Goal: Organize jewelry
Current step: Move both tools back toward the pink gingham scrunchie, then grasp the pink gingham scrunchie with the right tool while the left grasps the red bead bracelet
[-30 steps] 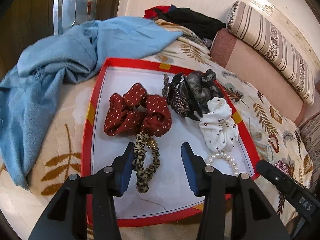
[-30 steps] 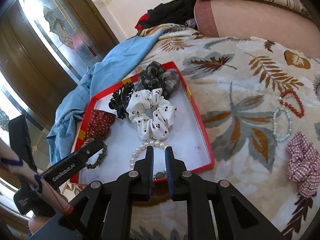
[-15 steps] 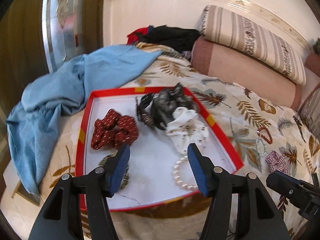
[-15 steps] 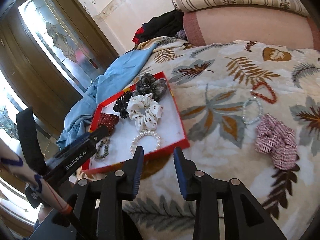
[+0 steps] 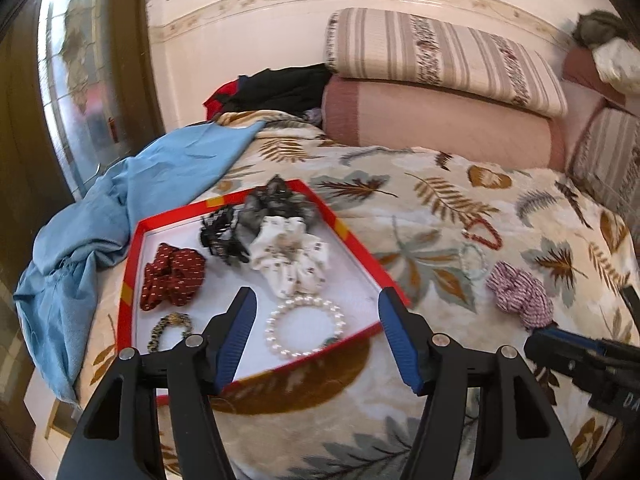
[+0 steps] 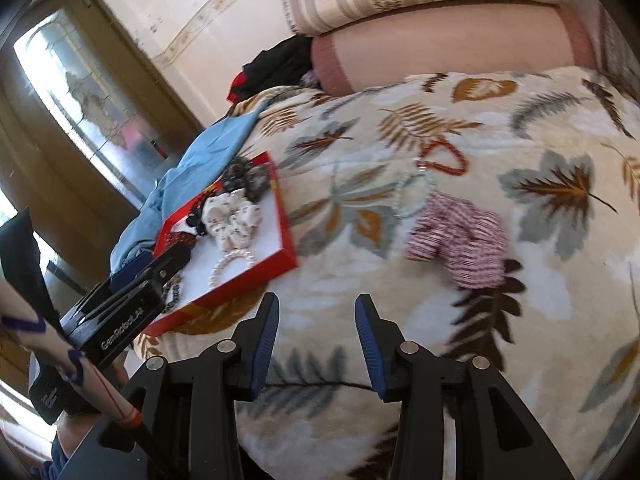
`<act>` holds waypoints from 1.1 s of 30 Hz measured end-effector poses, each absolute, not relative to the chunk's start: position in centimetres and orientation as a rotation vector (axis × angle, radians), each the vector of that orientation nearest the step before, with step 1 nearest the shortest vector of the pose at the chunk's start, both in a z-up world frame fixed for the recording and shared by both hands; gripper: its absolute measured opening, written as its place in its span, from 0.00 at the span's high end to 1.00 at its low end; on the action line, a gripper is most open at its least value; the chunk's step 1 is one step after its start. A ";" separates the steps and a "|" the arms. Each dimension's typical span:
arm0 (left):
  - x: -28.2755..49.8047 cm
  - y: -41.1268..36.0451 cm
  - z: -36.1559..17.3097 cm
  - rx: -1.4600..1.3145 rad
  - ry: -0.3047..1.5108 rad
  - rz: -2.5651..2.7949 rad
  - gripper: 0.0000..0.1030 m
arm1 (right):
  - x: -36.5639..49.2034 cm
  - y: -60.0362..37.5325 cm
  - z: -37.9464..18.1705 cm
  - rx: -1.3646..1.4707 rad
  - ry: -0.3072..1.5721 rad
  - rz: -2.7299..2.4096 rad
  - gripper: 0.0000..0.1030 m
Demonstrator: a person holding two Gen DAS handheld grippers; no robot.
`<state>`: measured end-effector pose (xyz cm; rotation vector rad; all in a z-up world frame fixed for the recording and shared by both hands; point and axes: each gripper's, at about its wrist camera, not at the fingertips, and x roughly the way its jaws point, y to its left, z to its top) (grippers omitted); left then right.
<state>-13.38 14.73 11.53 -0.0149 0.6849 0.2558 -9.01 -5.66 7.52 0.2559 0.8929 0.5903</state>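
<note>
Now that the right gripper has let go of the pearl bracelet and pulled back from the red-rimmed tray, its jaws stand spread with nothing between them, where a second ago they were nearly pressed together over the beads. The left gripper has also drawn back from the tray, spread and empty. The bracelet lies inside the tray near its front rim, just in front of the white dotted scrunchie; the red dotted scrunchie and leopard-print hair tie sit toward the tray's left side. That placement looks finished. Outside the tray, to its right on the leaf-print blanket, the pink striped scrunchie, pale bead bracelet and red bead bracelet are left, and the right gripper faces them, probably for the next pick.
</note>
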 end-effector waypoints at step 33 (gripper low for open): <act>-12.3 4.3 7.4 0.181 0.831 0.079 0.37 | -4.6 -14.9 4.1 0.379 0.892 0.415 0.33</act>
